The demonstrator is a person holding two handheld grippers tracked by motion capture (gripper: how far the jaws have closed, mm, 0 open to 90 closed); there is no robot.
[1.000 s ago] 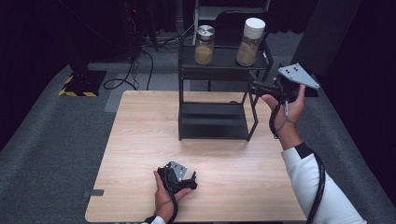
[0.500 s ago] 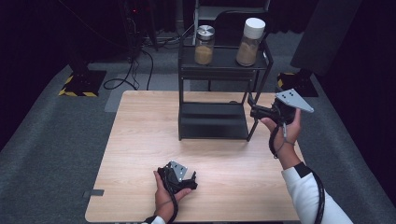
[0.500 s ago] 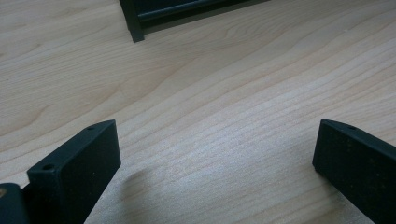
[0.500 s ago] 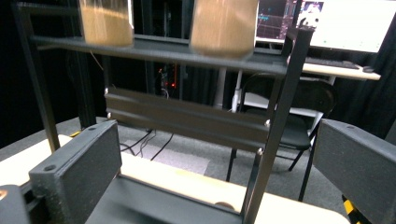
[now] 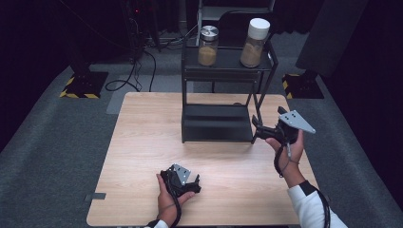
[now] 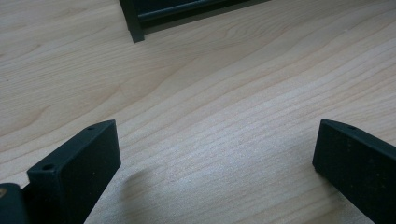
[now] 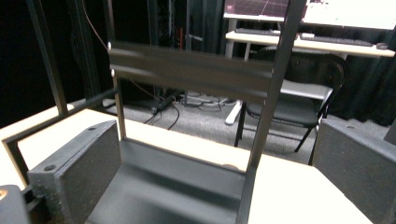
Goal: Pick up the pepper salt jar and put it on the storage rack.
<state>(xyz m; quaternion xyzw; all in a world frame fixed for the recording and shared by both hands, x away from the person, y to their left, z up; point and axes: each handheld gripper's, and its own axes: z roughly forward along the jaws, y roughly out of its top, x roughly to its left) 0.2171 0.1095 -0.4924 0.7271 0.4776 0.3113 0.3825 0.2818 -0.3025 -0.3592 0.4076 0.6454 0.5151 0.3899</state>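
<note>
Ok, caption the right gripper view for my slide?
Open right gripper facing the black rack on the wooden table.

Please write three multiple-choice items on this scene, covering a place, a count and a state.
1. Where do the jars stand?
A. on the rack's top shelf
B. on the table
C. on the rack's bottom shelf

2. How many jars are there?
A. one
B. two
C. four

3. How stand the jaws of the left tool?
A. shut on a jar
B. shut, empty
C. open, empty

Answers:
1 A: the steel-lidded jar and the white-lidded jar stand on the top shelf of the black rack.
2 B: those two alone.
3 C: the left tool shows its jaws wide apart over the bare table; the right tool, also open, points at the rack.
</note>
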